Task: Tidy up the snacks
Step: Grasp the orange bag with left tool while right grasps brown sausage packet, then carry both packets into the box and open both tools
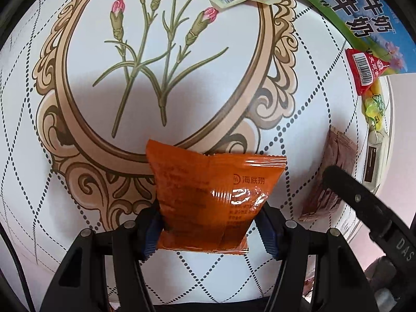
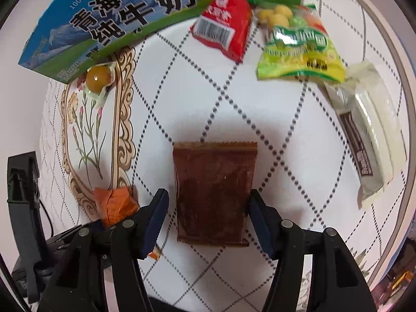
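Both tongs straddle a packet each, ready to sort.

Orange packet (image 1: 208,197) lies flat on the table (image 1: 299,83) between the left tongs (image 1: 210,231), left pad touching its edge, right pad just off: no clamp yet. Brown packet (image 2: 214,192) sits likewise inside the right tongs (image 2: 208,223), jaws apart. Other snacks wait beside the milk carton (image 2: 117,18), probably the destination.

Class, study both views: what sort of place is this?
Probably a home dining table: a flower-printed tablecloth, a milk carton and small snack packets such as the red one.
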Demonstrator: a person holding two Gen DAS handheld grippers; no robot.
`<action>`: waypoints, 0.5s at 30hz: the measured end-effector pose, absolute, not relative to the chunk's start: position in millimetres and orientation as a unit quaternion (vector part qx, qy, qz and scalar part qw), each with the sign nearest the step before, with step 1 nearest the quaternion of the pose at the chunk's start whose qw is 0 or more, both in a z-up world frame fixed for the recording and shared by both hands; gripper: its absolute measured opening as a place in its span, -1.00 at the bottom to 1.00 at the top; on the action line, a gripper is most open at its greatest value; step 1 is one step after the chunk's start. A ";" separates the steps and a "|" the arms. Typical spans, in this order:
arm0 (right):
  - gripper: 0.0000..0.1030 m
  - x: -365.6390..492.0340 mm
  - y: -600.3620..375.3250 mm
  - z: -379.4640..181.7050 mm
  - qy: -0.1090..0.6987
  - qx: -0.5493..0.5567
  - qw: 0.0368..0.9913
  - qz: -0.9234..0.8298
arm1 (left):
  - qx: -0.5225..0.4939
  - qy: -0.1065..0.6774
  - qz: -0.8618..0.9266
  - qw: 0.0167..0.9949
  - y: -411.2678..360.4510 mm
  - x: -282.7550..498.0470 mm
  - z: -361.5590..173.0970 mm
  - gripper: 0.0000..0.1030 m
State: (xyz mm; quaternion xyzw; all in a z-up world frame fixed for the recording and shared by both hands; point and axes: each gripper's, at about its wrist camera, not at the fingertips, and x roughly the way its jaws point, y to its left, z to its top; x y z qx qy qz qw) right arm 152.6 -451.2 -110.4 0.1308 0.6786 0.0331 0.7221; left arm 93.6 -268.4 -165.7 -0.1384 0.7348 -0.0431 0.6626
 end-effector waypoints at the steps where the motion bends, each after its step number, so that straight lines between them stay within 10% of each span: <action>1: 0.17 154.5 -449.9 -112.0 0.677 0.121 0.726 0.031 | -0.136 0.734 -0.042 0.664 -268.7 92.3 -166.0 0.19; 15: 0.09 143.5 -443.7 -48.0 0.618 0.106 0.773 0.090 | -0.105 0.685 -0.079 0.716 -294.5 127.0 -55.9 -0.02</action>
